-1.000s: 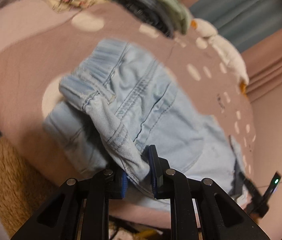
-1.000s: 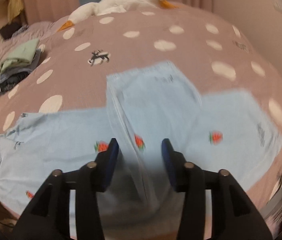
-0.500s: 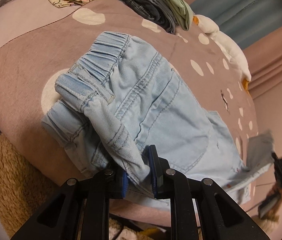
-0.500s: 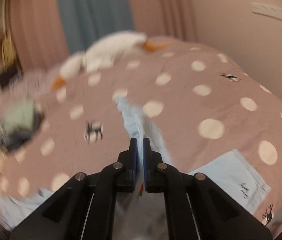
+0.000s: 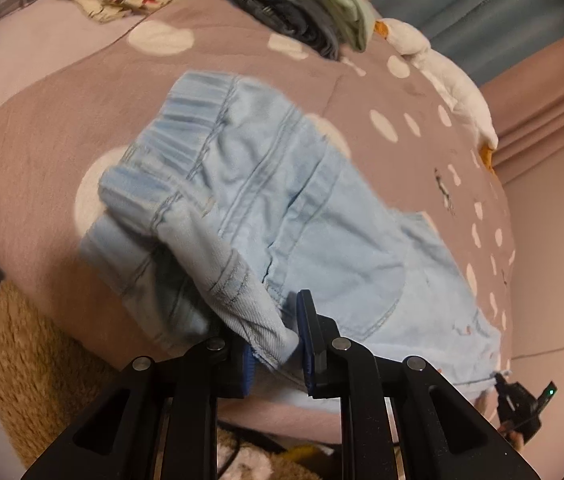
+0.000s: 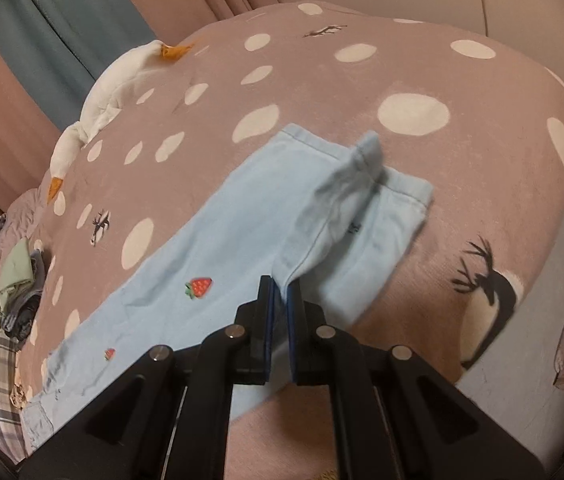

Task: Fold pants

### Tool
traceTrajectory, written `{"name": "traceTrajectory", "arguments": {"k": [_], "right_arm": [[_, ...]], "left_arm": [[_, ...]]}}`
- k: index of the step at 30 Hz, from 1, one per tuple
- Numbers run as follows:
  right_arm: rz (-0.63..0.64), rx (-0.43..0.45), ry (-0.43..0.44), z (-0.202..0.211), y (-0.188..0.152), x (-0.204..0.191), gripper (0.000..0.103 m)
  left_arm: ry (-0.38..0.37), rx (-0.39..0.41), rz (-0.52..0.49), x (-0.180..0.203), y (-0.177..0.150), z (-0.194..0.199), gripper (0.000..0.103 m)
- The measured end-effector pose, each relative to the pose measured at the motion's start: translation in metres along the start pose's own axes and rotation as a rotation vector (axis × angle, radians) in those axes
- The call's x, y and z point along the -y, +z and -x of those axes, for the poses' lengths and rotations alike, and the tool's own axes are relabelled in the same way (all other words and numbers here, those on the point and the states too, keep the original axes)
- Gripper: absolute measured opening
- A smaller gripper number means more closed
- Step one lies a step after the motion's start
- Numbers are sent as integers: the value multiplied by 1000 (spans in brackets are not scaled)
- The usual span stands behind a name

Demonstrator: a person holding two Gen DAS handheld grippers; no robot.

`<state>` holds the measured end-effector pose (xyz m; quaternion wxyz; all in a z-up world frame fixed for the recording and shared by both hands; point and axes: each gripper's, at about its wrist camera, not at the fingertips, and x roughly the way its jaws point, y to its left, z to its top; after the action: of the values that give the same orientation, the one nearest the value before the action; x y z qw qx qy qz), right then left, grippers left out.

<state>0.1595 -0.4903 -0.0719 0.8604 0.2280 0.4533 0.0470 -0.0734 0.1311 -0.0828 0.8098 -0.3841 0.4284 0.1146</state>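
Two grippers clamp the light-blue denim pants (image 5: 301,216) spread across the polka-dot bedspread (image 6: 361,92). At the waist end, the left gripper (image 5: 276,340) pinches a bunched fold of denim beside the elastic waistband (image 5: 186,120). At the leg end, the right gripper (image 6: 280,320) is clenched on a raised hem fold above the flat leg with its strawberry print (image 6: 200,286). Folded clothes (image 5: 301,12) and a goose plush (image 6: 118,88) lie farther back.
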Motion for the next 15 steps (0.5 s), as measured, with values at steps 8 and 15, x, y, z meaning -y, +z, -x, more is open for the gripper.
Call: {"name": "traceTrajectory", "arguments": {"k": [8,15], "right_arm": [[92,164,261,11,87,-85,5],[75,198,243,40,51,-40,5]], "left_arm": [[-158,196,-109,62,78,34,16],[-176,140,-116,39,44,42,16]]}}
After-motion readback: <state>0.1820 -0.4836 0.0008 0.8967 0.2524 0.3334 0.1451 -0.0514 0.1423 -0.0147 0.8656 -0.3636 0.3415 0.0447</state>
